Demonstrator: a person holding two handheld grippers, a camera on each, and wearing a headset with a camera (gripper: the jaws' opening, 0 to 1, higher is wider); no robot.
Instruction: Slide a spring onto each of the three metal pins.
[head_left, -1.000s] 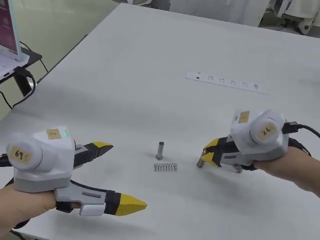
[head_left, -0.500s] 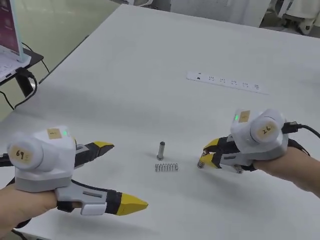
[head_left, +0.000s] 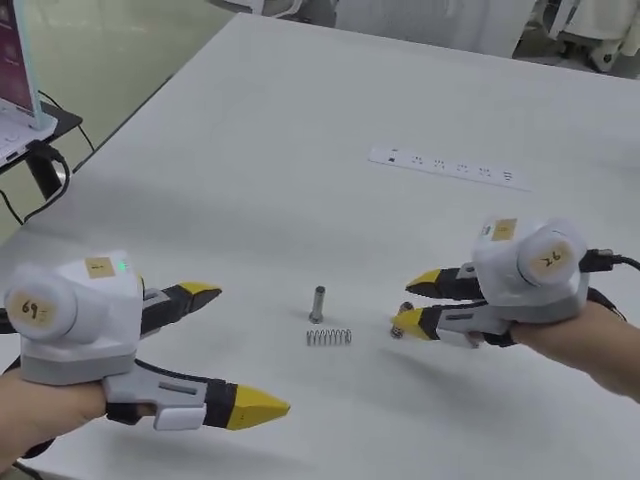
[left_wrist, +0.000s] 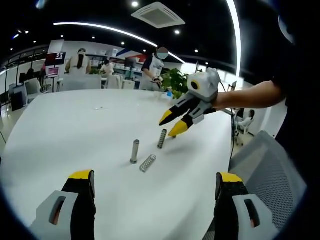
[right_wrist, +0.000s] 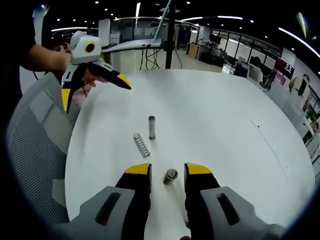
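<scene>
A bare metal pin stands upright mid-table, with a loose spring lying just in front of it. A second pin wearing a spring stands to the right, by the lower jaw of my right gripper, which is open. In the right gripper view that sprung pin sits in the gap of the right gripper, touching neither jaw. My left gripper is wide open and holds nothing at the near left. The left gripper view has the bare pin, the spring and the sprung pin ahead.
A white power strip lies farther back on the white table. A laptop sits on a black stand past the table's left edge. A mesh chair is behind the left gripper. People stand far off in the room.
My right gripper has opened its jaws, letting go of the sprung pin, and drawn back slightly to the right. The left gripper has hardly moved.
</scene>
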